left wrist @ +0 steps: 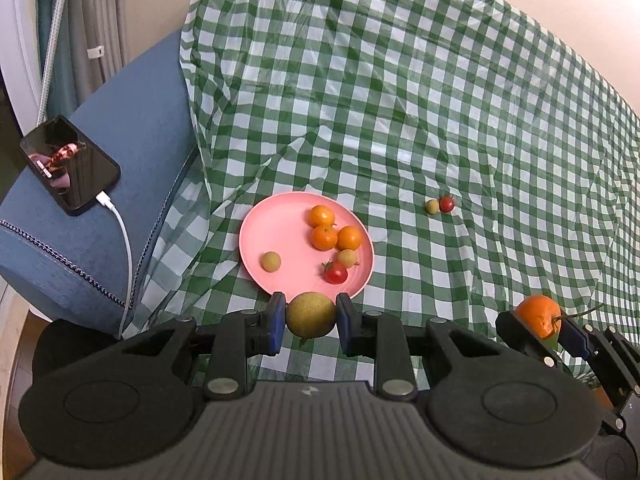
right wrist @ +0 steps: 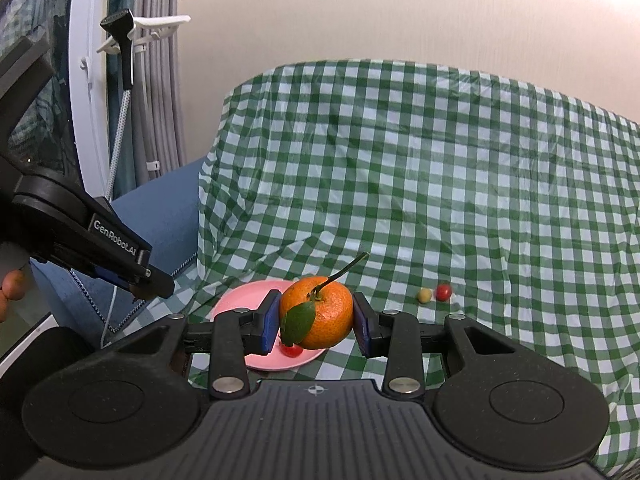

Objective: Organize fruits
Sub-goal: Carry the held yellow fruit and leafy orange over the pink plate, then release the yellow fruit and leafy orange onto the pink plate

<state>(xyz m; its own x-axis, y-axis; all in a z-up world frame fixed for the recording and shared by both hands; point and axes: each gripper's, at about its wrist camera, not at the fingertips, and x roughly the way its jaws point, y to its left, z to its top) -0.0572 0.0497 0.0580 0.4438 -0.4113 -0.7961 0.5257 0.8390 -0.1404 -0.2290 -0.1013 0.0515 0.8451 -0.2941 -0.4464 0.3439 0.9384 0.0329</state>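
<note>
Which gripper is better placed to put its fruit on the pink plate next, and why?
Left. The left gripper holds the yellow-green fruit right at the pink plate rim; the right gripper holds its mandarin further back.

Soft, even indoor light, faint shadows, sharp focus (strong fisheye bending and dark vignetting at corners).

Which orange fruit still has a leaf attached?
The mandarin clamped in the right gripper; the three oranges on the pink plate show none.
</note>
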